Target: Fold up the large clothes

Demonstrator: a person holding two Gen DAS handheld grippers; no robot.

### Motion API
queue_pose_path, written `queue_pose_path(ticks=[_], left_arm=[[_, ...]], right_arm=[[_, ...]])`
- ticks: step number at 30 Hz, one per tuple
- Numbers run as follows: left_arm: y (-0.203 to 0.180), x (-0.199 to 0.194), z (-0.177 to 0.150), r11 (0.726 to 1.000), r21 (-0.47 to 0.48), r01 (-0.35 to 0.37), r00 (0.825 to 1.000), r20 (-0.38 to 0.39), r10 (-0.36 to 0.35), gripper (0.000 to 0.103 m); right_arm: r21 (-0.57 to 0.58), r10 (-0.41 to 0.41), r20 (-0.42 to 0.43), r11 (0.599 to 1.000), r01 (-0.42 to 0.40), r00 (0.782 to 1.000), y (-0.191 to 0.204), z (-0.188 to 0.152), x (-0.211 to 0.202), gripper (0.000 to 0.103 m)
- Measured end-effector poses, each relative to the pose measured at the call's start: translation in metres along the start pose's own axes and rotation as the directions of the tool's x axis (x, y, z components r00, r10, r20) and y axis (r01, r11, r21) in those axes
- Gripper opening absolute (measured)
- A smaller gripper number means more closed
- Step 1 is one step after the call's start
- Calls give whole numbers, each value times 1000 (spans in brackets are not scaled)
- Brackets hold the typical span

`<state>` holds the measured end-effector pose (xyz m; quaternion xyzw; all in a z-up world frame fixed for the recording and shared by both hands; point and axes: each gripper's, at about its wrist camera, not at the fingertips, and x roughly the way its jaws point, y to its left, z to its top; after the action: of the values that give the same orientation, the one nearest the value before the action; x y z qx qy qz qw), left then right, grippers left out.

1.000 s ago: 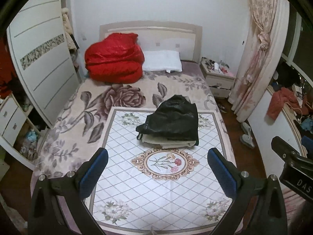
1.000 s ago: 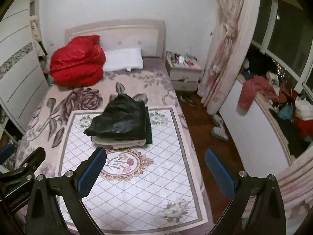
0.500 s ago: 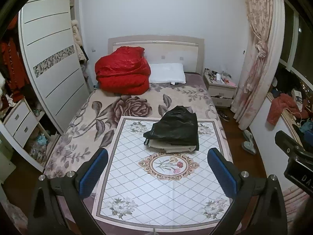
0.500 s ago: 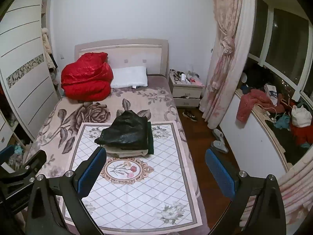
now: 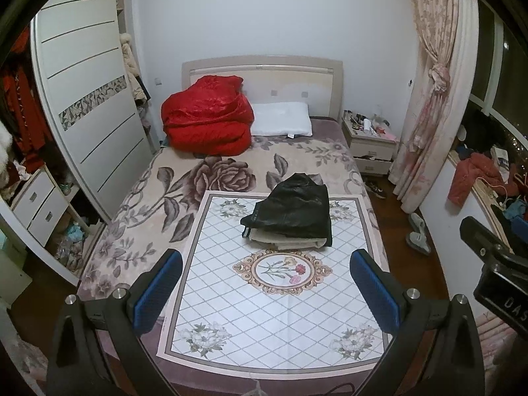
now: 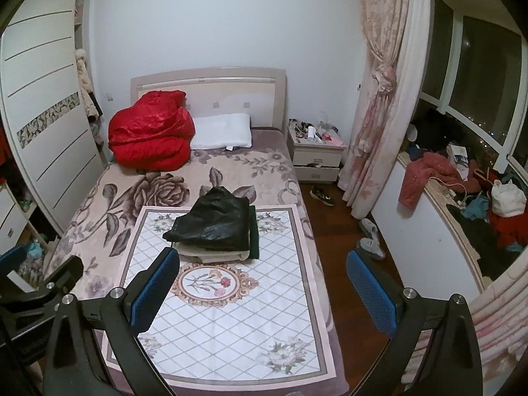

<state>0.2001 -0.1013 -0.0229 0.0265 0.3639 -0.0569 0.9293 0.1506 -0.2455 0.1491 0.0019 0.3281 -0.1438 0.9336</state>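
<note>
Stack of folded clothes [image 5: 292, 217] sits on the patterned mat [image 5: 274, 297] at the foot half of the bed [image 5: 158, 184], far side of the mat, just beyond the round flower medallion. Black shiny garment [image 6: 214, 221] on top, looks like leather or coated fabric; a beige piece [image 6: 211, 254] under it & a dark green edge on its right side in the right wrist view.

Handling, my guess: top piece is heavy-ish, fairly stiff for cloth, slick surface, so it'll likely slide off the softer layers if tugged sideways. Not fragile. Best hold prob. at a thick folded edge or corner w/ both tools, one per side, pinching through the full fold rather than the smooth face. Beige layer looks soft & floppy, needs support along the edge.

Left tool [image 5: 264, 283]: blue pads wide apart, nothing between them, up in the air well short of the stack. Right tool [image 6: 262, 280]: same, pads apart, empty, off to the right over the mat's edge & the floor.

Vs. 1 s ago: both cams have pulled back & up. Bed looks smaller, more wall, wardrobe [image 5: 82, 105] & window side [image 6: 462, 82] in view. Stack hasn't shifted on the mat. Red quilt [image 5: 208, 115] & pillow [image 5: 282, 123] unchanged at the headboard. Pad gap same on both tools.
</note>
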Motion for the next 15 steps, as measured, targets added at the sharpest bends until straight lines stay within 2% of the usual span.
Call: queue_pose_path(ticks=[15], left_arm=[[-3,-8,2,1000,-10,-9,1000,-2,9,103]], right_arm=[[-15,24,-13,1000,-25,1000,-3,15,1,102]])
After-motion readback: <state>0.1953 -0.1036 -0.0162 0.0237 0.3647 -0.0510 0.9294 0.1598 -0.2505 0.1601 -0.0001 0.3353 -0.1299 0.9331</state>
